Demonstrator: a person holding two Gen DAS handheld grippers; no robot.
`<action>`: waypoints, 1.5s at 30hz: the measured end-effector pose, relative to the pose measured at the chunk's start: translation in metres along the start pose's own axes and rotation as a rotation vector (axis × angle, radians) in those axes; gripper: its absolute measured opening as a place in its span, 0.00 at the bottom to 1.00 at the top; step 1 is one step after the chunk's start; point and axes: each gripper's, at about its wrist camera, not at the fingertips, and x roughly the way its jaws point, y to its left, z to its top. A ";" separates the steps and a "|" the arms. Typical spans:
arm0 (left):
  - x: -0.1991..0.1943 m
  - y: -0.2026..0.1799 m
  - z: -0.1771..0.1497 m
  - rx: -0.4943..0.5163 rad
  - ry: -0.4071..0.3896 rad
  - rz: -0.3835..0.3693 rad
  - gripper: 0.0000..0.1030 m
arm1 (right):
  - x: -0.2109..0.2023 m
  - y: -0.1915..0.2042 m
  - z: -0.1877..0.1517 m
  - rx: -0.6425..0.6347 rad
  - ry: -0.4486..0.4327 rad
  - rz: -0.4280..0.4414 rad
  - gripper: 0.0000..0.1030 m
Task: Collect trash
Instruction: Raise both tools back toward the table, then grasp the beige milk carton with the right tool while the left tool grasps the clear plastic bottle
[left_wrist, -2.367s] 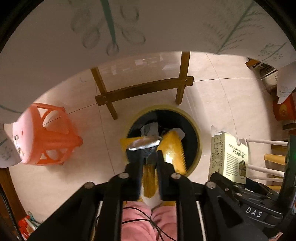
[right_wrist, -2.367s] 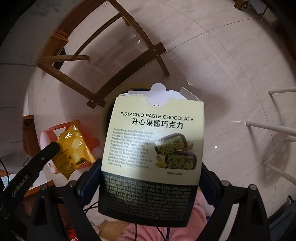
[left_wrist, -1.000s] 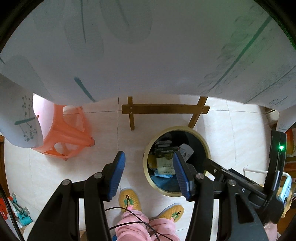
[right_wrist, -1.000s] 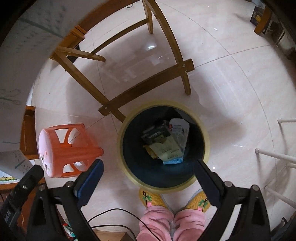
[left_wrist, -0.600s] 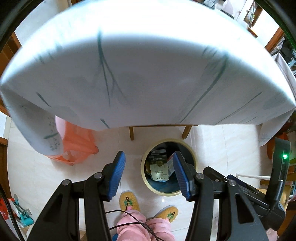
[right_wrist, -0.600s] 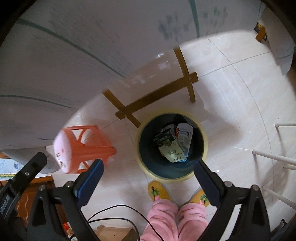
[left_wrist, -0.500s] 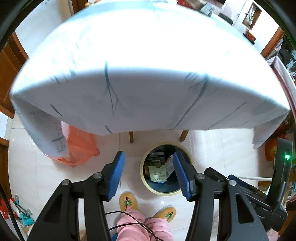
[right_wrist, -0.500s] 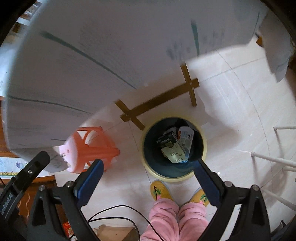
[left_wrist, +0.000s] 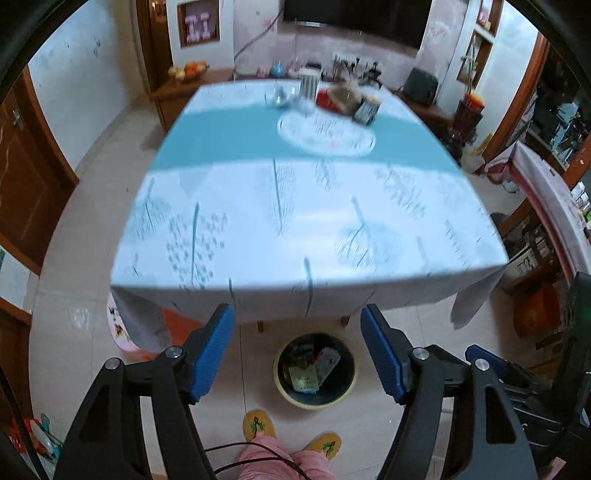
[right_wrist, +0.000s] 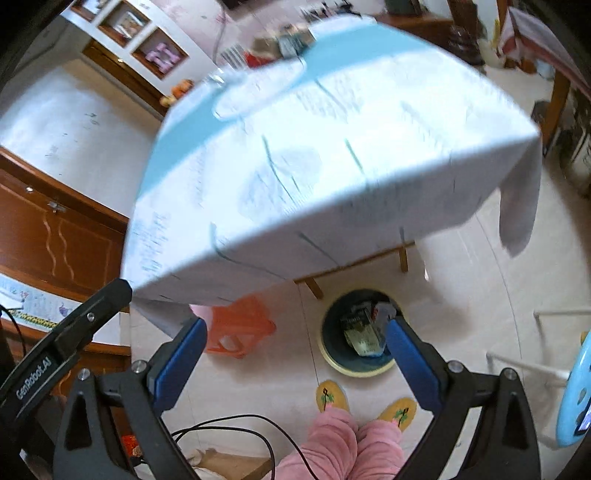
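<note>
White-clothed table overhangs bin | orange stool beside | both grippers wide, empty

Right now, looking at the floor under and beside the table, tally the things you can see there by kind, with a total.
Waste bins: 1
Orange plastic stools: 1
Yellow slippers: 2
Total: 4
</note>
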 end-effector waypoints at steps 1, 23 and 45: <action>-0.009 -0.004 0.004 0.002 -0.015 -0.001 0.69 | -0.008 0.002 0.003 -0.007 -0.010 0.005 0.95; -0.065 -0.006 0.125 -0.053 -0.153 -0.026 0.76 | -0.090 0.022 0.103 -0.153 -0.145 0.012 0.95; 0.207 0.068 0.395 -0.168 0.079 -0.136 0.76 | 0.046 0.068 0.363 0.118 -0.161 -0.138 0.72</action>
